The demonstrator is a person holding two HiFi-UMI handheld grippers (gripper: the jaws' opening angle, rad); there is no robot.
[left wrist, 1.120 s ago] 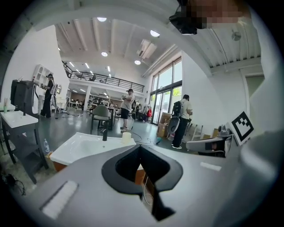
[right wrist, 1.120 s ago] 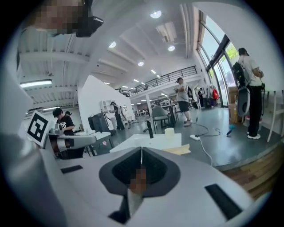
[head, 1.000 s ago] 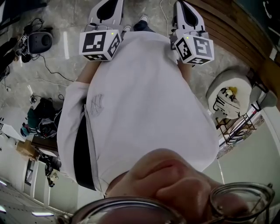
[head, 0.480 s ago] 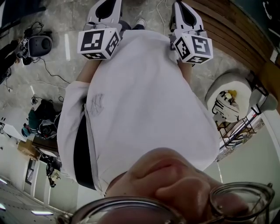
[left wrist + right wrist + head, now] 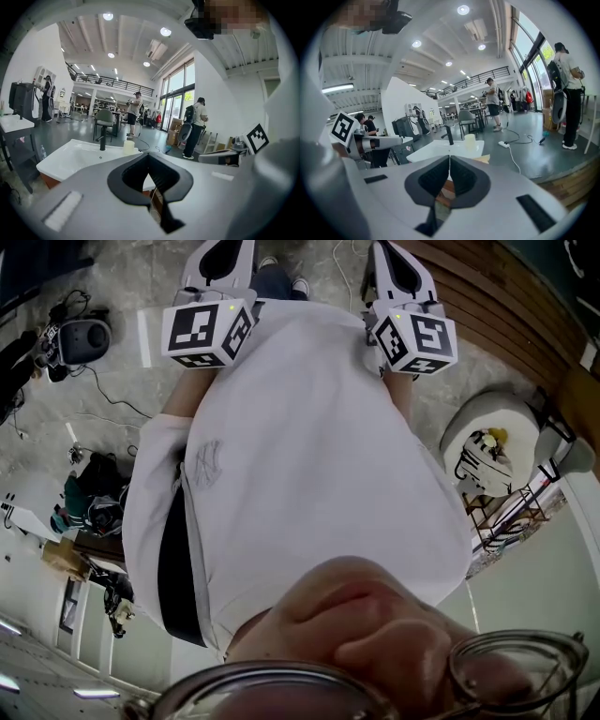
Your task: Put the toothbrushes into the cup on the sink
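A white sink with a black faucet stands some way ahead. A pale cup sits on its far rim. The right gripper view shows the same sink, faucet and cup. My left gripper is shut with nothing in it. My right gripper is also shut and empty. Both are held side by side in front of the person's body, well short of the sink. Their marker cubes show in the head view. I see no toothbrush in any view.
Several people stand around the hall beyond the sink. A chair and desks stand behind it. A cable and power strip lie on the floor to the right. A round white stool with a bag stands at the right in the head view.
The floor beneath has slid by and the person's shoes have shifted, so the person has walked on with both grippers carried along. Both marker cubes keep their places side by side.
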